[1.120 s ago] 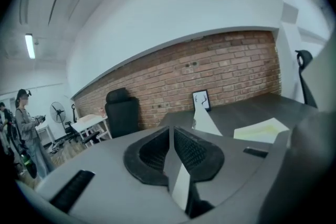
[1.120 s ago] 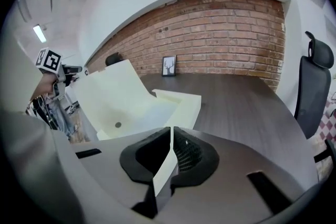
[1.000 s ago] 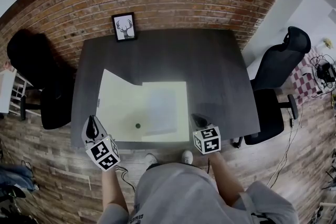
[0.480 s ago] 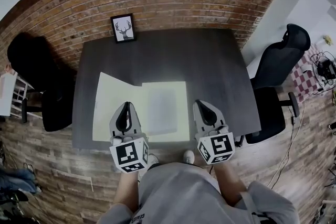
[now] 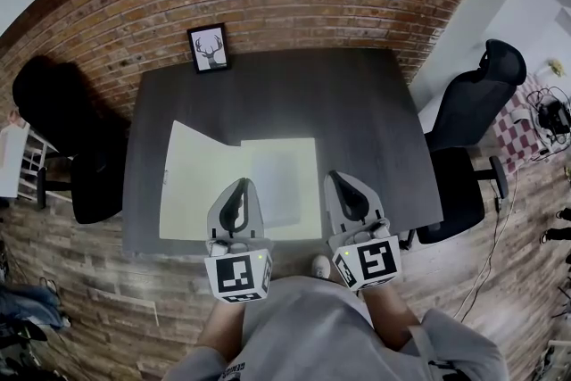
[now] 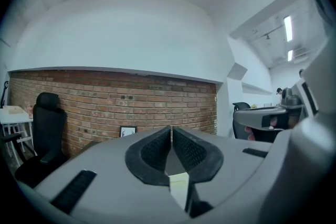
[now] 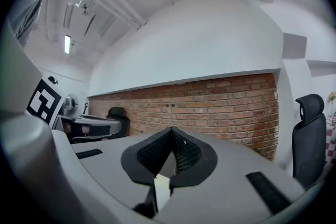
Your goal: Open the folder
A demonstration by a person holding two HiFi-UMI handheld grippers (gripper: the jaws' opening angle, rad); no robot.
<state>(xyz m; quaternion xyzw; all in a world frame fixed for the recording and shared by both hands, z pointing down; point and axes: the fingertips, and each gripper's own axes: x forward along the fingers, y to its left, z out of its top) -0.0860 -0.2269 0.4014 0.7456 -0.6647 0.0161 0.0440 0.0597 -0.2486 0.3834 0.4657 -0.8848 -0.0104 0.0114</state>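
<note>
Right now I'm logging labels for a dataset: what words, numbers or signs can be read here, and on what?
No text here can be read.
Print on the person's grey shirt: too small to read.
On the left gripper and right gripper, black-and-white square markers: patterns, no letters.
On the black-framed deer picture: no caption visible.
On the pale yellow paper folder: no print visible.

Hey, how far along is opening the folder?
Done: the folder lies spread open on the table, with a sheet showing on its right half. In hand: nothing; the left tool and right tool are shut and empty near the table's front edge. Left: seemingly nothing.
</note>
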